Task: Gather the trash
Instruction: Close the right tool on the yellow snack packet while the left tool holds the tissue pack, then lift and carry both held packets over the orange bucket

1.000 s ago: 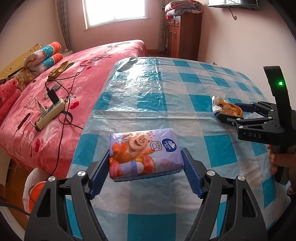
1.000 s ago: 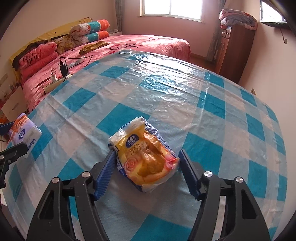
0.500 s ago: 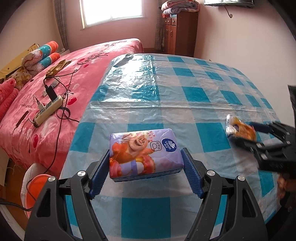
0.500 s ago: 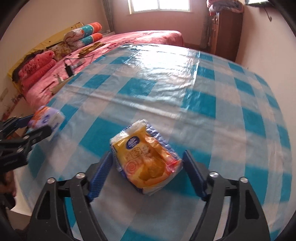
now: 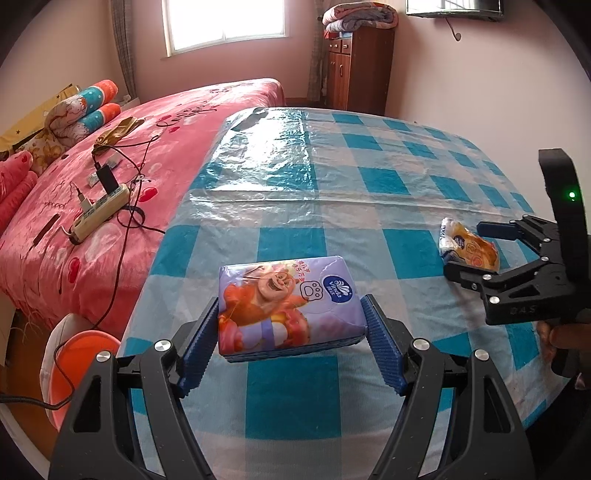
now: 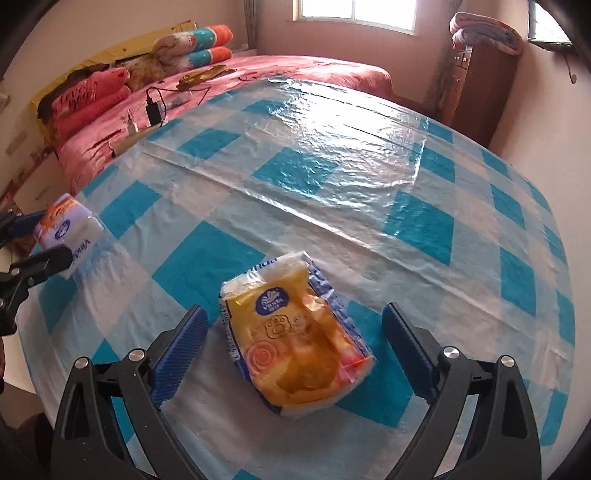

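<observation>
Two tissue packs: my left gripper [image 5: 290, 341] clamps the purple cartoon-printed tissue pack [image 5: 286, 304]; my right gripper [image 6: 295, 350] gapes wide around the crumpled yellow tissue pack [image 6: 291, 336] lying on the blue-checked plastic tablecloth [image 6: 332, 166].

Daylight pours in from the window [image 5: 224, 26] at the top of both views, blown out to near white. It throws broad glare across the clear plastic sheet [image 5: 266, 158] covering the far half of the tabletop [image 6: 417, 221], washing out the checks there. Shadows are soft and faint. Fisheye distortion bends the room's edges, with black vignetting in the corners. The near foreground is sharp; the far left of the right wrist view is slightly soft.
</observation>
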Motion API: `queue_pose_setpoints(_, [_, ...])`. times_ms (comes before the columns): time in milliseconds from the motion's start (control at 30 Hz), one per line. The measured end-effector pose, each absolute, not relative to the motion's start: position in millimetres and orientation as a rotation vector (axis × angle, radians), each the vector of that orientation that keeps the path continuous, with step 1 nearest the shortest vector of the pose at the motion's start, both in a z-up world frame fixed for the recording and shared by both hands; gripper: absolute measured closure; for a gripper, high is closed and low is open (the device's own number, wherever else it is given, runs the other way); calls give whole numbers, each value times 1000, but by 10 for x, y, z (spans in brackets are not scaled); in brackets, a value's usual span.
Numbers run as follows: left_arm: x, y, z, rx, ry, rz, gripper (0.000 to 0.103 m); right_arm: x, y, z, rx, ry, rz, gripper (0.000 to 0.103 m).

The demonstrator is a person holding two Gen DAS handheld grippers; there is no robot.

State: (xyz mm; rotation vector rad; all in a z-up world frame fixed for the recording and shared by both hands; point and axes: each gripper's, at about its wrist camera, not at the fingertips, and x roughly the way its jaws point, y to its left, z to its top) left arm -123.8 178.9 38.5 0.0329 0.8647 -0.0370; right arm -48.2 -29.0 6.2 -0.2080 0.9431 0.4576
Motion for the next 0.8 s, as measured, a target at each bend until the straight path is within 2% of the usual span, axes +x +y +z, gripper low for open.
queue_pose_setpoints(67, [-1267, 1795, 392, 32, 862, -41, 28, -497, -297, 62, -201, 944, 450, 11])
queue_pose_setpoints(133, [-1294, 1797, 395, 32, 860, -45, 28, -534, -303, 77, -196, 940, 447, 19])
queue_pose_setpoints(200, [-1322, 1801, 406, 30, 856, -49, 28, -589, -319, 101, -190, 941, 441, 31])
queue_pose_setpoints(333, [-1386, 1791, 442, 29, 842, -61, 28, -676, -350, 120, -170, 938, 409, 39])
queue_pose_setpoints(500, [-1488, 1788, 489, 19, 821, -79, 28, -816, -413, 144, -130, 947, 366, 55])
queue_pose_setpoints(800, [-1600, 1722, 545, 23, 809, -99, 28, -1083, -646, 197, -48, 946, 324, 59])
